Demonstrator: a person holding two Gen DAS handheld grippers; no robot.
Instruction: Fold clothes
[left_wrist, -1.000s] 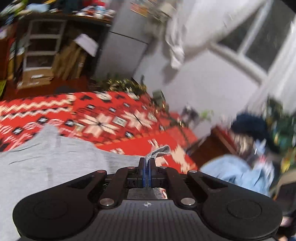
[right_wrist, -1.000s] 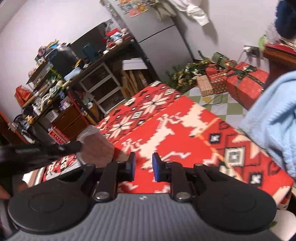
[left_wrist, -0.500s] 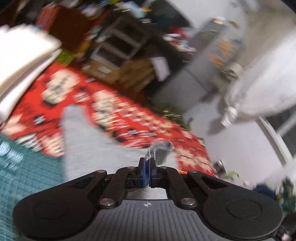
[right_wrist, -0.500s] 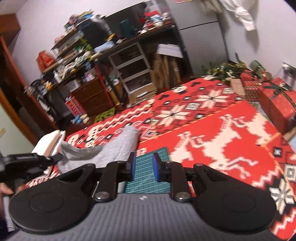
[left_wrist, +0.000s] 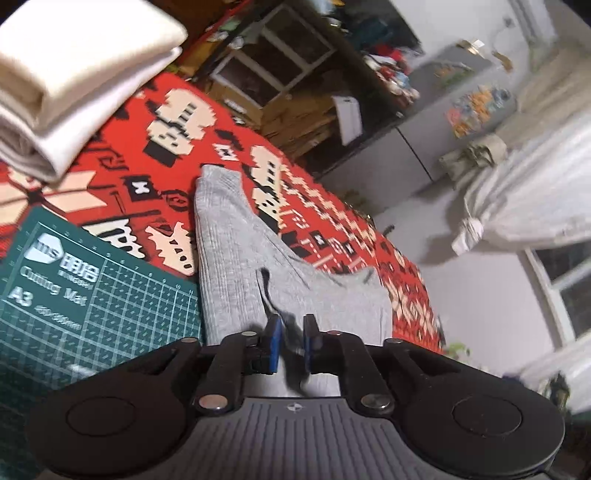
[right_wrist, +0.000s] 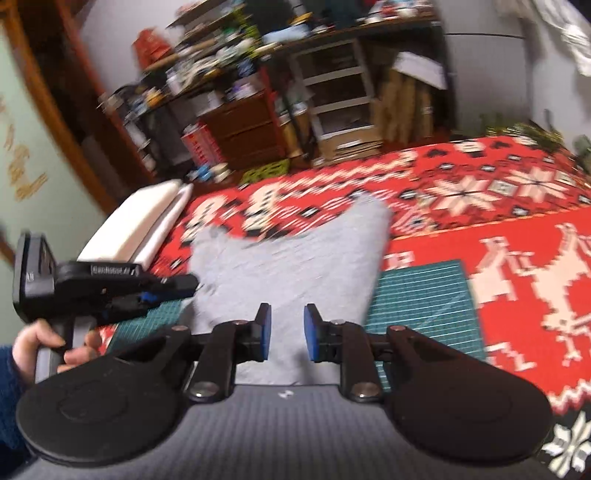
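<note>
Where grey garment (right_wrist: 291, 258) lies, red patterned cloth (right_wrist: 517, 266), green cutting mat (left_wrist: 85, 295), cluttered shelves (right_wrist: 229, 85)

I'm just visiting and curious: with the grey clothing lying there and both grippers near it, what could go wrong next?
The ribbed grey garment lies half on the green cutting mat, half on the red patterned cloth; a fold may drag it askew. The open left gripper has a dark cord between its fingers and might pinch only that. The folded white stack nearby could be bumped.
</note>
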